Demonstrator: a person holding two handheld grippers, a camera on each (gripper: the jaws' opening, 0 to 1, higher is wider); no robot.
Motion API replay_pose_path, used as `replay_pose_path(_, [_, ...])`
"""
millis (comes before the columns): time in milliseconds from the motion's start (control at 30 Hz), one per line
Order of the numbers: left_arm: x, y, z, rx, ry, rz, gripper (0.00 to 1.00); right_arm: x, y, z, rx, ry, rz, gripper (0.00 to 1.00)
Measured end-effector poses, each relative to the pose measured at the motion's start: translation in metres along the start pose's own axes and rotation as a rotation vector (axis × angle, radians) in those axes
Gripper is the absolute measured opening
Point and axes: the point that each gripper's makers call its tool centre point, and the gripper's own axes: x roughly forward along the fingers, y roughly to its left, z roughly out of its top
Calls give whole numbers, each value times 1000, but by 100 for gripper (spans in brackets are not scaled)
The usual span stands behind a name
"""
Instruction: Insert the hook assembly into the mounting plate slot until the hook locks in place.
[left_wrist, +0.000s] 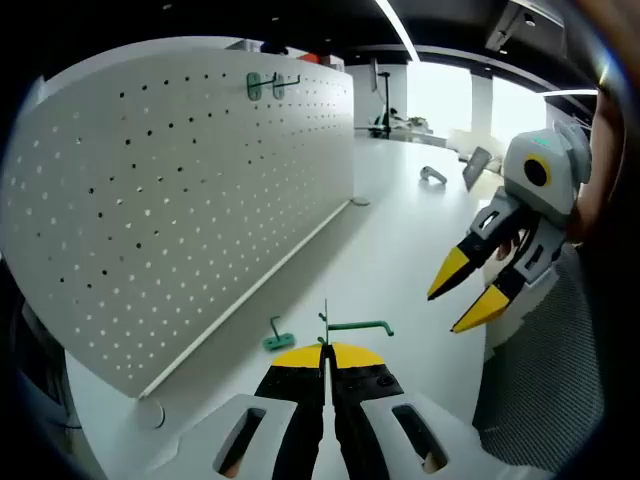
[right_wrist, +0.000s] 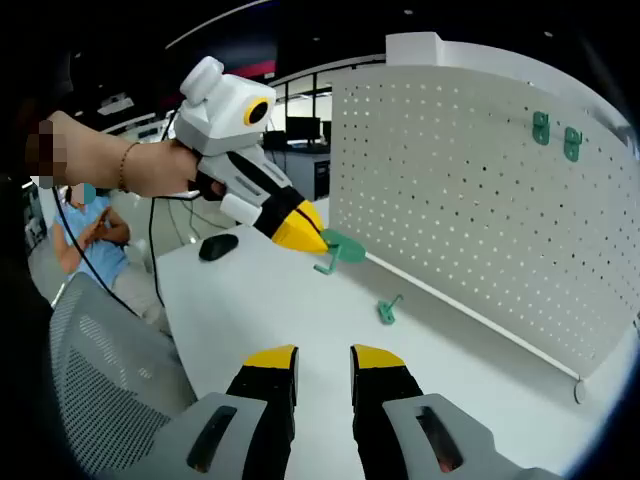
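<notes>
My left gripper (left_wrist: 325, 350) is shut on a green hook (left_wrist: 358, 326), which sticks out to the right past the jaw tips. In the right gripper view a hand holds that left gripper (right_wrist: 315, 240) above the table, with the held hook (right_wrist: 340, 250) hanging at its tip. A second green hook (left_wrist: 277, 338) (right_wrist: 388, 310) lies on the white table in front of the white pegboard (left_wrist: 180, 190) (right_wrist: 470, 190). Two green hooks (left_wrist: 262, 86) (right_wrist: 556, 135) are mounted high on the board. My right gripper (right_wrist: 320, 372) (left_wrist: 445, 312) is open, holds nothing and is off to the side.
A black mouse (right_wrist: 218, 246) lies on the table (right_wrist: 250, 300) behind the left gripper. A mesh chair (right_wrist: 110, 390) stands at the table's edge and a person (right_wrist: 95, 235) sits beyond it. Small grey items (left_wrist: 433, 175) lie at the table's far end.
</notes>
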Motion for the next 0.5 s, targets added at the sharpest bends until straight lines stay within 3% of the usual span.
replay_pose_path(333, [-16, -29, 12, -40, 25, 0, 1, -12, 15, 23, 4, -62, -5, 20])
replay_pose_path(500, [-25, -44, 18, -123, 57, -18, 1, -19, 16, 32, -12, -82, -3, 20])
